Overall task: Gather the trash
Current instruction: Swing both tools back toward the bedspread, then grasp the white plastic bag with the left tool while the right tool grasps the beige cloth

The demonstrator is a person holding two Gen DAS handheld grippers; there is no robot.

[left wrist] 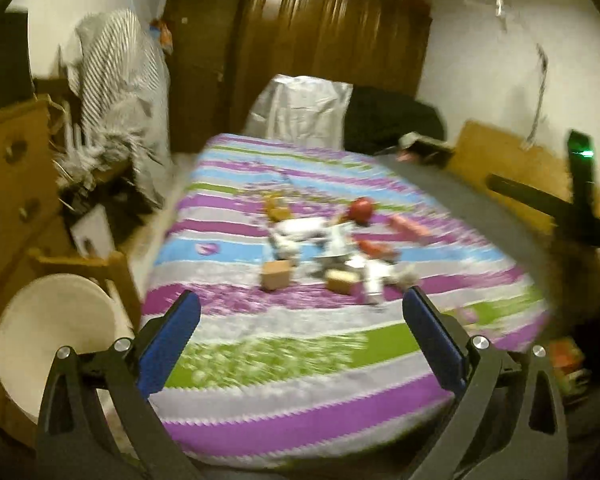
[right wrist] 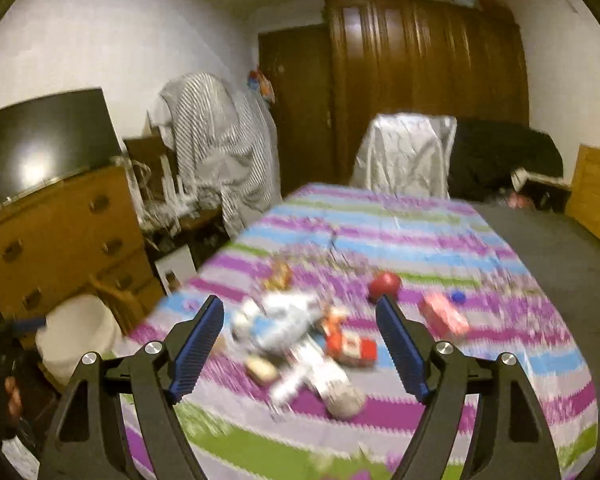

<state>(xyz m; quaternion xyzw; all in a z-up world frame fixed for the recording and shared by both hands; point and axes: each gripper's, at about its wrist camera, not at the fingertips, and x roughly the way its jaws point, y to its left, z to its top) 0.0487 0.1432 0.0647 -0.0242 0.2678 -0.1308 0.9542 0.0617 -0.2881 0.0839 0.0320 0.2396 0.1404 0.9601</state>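
Two claws stood open and empty: your right claw hung nearer the litter, apparently dead ahead; your left claw hung back beside the bin.

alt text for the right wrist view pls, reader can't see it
Right gripper, fingers apart and empty, points over a blurred pile of trash on a striped bedspread: white wrappers, red packets, a red ball. A white bucket stands on the floor left of the bed, before a wooden dresser; a dark wardrobe fills the far wall.
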